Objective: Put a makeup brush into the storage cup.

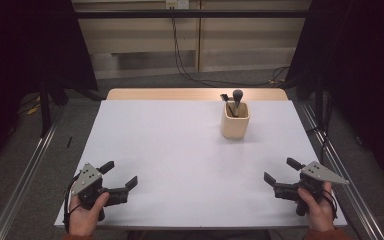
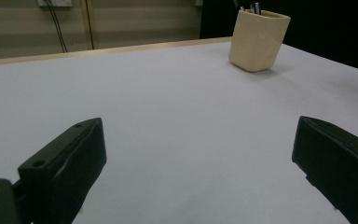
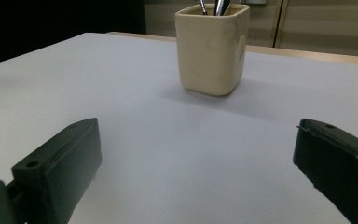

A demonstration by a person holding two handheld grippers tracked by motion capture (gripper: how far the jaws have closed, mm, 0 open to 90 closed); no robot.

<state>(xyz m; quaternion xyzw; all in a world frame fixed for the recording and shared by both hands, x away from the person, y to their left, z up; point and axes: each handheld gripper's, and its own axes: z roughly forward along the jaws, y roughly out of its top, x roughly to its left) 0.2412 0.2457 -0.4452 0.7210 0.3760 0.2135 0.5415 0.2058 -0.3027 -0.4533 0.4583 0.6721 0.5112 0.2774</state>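
Overhead, cup tools' handles, both grippers

Cream holder, white table, black tools, perhaps dark-handled utensils.

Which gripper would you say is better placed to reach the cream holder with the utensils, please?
Probably the right gripper: the cream holder stands on the table's far right half, nearer that gripper than the left gripper. Both are open.

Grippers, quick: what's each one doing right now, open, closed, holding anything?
Left gripper: open, jaws wide apart, holding nothing.
Right gripper: open, jaws wide apart, holding nothing.
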